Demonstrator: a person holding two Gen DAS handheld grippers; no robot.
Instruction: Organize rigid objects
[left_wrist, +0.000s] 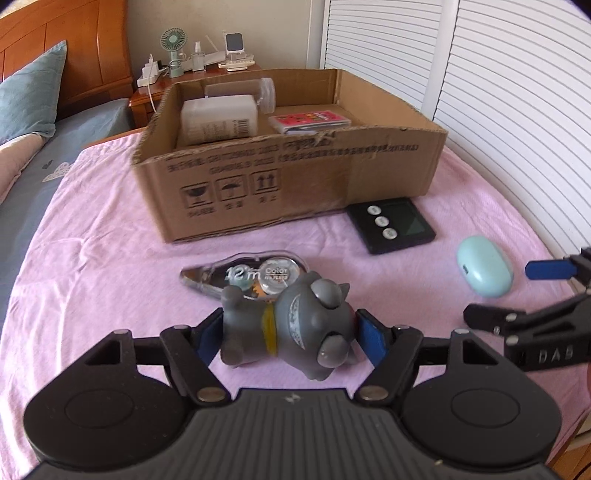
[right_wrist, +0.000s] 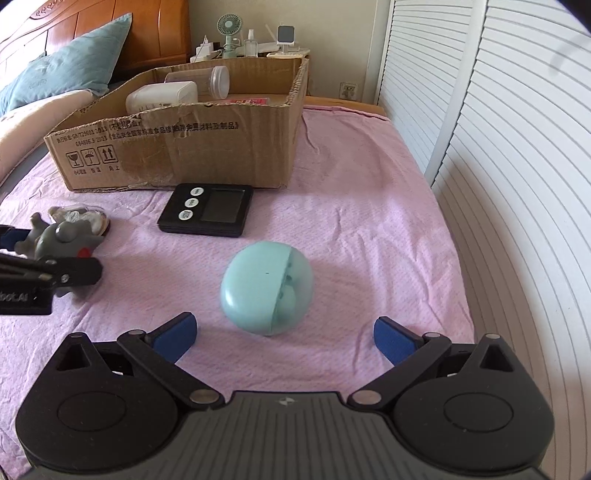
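A grey toy figure (left_wrist: 291, 332) lies on its side on the pink cloth, and my left gripper (left_wrist: 291, 338) is shut on it, blue pads pressing its two ends. In the right wrist view the same toy (right_wrist: 62, 236) shows at the left edge. Just behind it rests a clear correction tape (left_wrist: 251, 275). A teal oval case (right_wrist: 266, 288) sits just ahead of my right gripper (right_wrist: 284, 338), which is open with nothing between its pads. A black timer (right_wrist: 207, 214) lies by the cardboard box (left_wrist: 288, 184). The box holds a white bottle (left_wrist: 218, 118), a clear jar (left_wrist: 258, 92) and a card pack (left_wrist: 310, 120).
The pink cloth (right_wrist: 369, 221) covers a table beside a bed with a blue pillow (left_wrist: 29, 96) at left. White louvred doors (right_wrist: 517, 147) run close along the right side. A nightstand with a small fan (left_wrist: 173, 48) stands behind the box.
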